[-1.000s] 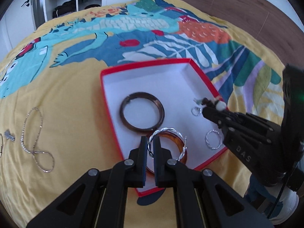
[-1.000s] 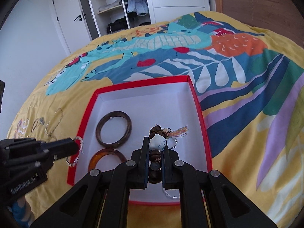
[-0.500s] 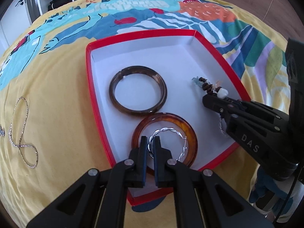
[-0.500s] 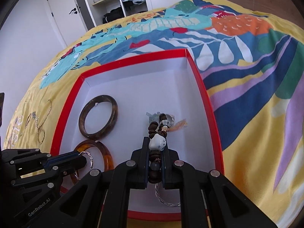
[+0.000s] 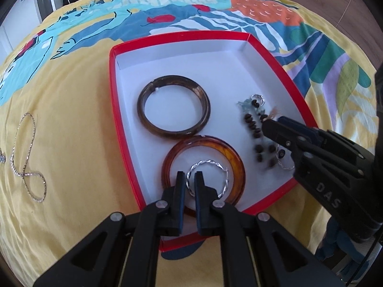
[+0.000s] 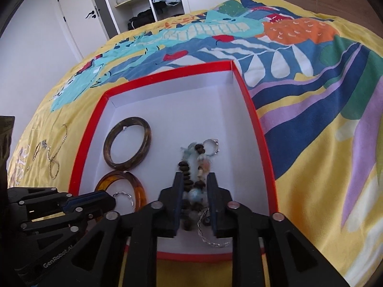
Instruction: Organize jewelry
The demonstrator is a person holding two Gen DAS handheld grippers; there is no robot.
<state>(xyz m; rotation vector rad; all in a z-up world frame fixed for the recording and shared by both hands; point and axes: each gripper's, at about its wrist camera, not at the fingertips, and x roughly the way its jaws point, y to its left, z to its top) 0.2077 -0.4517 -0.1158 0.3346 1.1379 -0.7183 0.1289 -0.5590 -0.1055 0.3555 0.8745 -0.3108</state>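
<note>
A red box [image 5: 112, 100] with a white floor lies on the bedspread; it also shows in the right wrist view [image 6: 258, 129]. In it lie a dark brown bangle [image 5: 173, 110], an amber bangle [image 5: 235, 160] and small silver rings [image 6: 211, 146]. My left gripper [image 5: 189, 179] is shut on a twisted silver hoop [image 5: 208, 165], held over the amber bangle. My right gripper [image 6: 195, 179] is open, its jaws apart over the brown beaded bracelet [image 6: 189, 174], which lies loose and blurred on the box floor [image 5: 257, 134].
A thin silver chain [image 5: 26, 153] lies on the yellow bedspread left of the box, with a small pendant beside it [image 6: 39, 147]. An open wardrobe [image 6: 153, 2] and a white door [image 6: 79, 16] stand beyond the bed.
My right gripper has opened and let the beaded bracelet drop into the box. My left gripper has stayed shut on the silver hoop, lower over the amber bangle.
</note>
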